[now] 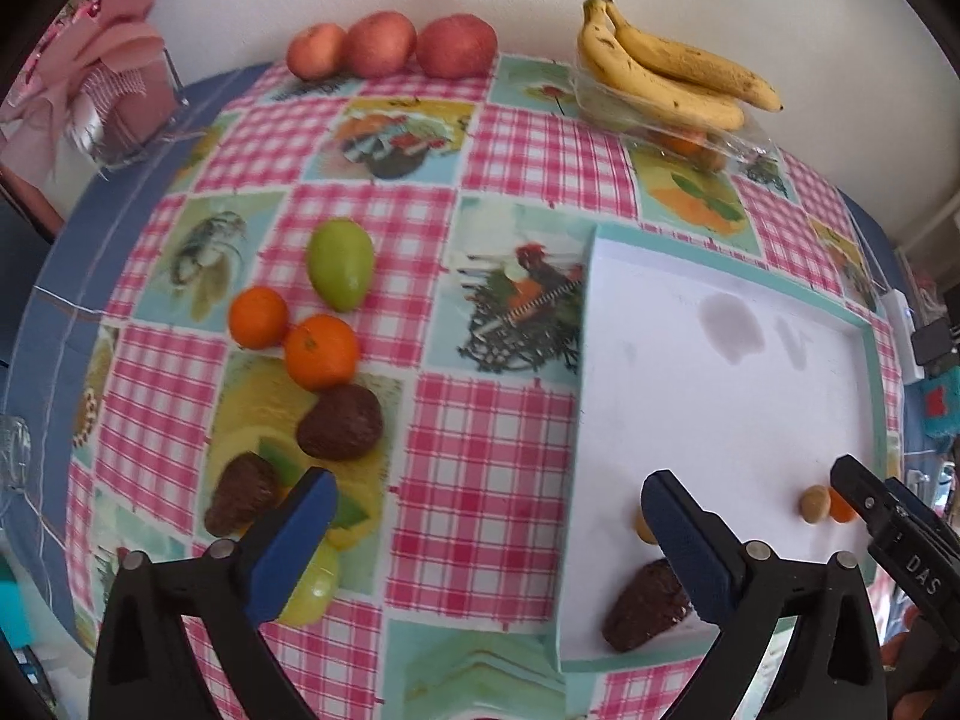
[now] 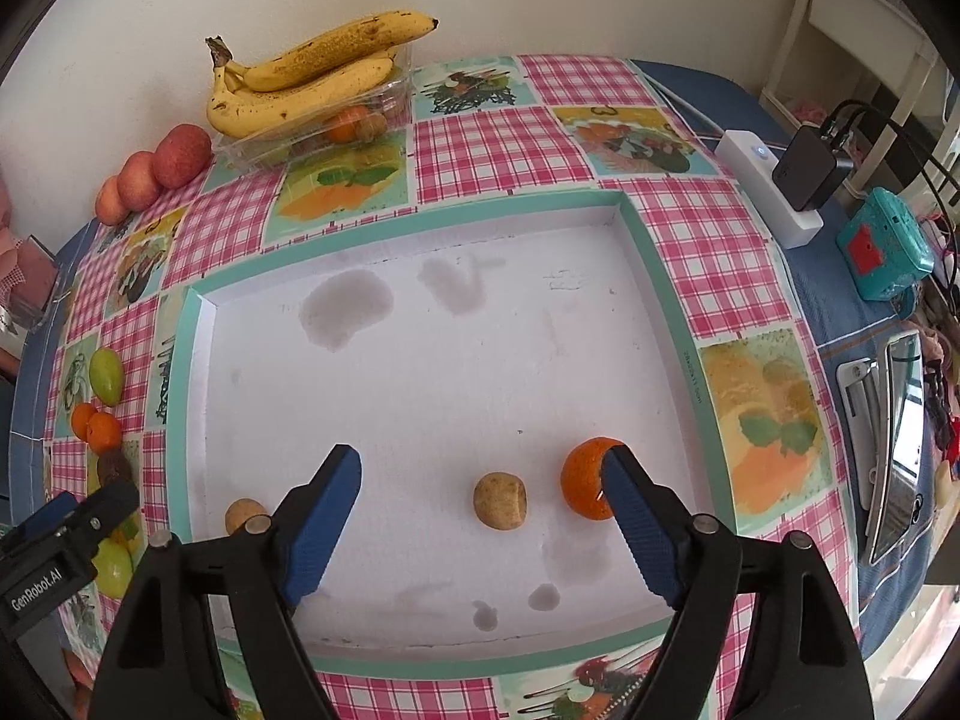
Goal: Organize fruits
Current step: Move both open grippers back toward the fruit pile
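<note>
— Our jaws first: on the left gripper (image 1: 483,507) they stand wide apart and hold nothing; on the right gripper (image 2: 480,480) they are equally apart, bare, over the near part of the white tray (image 2: 636,222).

— And the fruit? We see three pieces in the tray from the right wrist: a tan round fruit (image 2: 500,501) between our blue fingers, an orange (image 2: 583,486) just beside the right finger, whether touching we cannot tell; another tan one (image 2: 243,515) at the near left.

— The left wrist adds a dark brown fruit (image 1: 645,606) at the tray's near edge; out on the checked worktop (image 1: 480,432), left of the tray, lie a green fruit (image 1: 340,264), two oranges (image 1: 321,351) touching each other, and two more brown fruits (image 1: 340,423) nearer us.

— Far back by the wall: three red apples (image 1: 390,43) in a row, and bananas (image 2: 300,81) on a clear container (image 2: 384,99).
</note>
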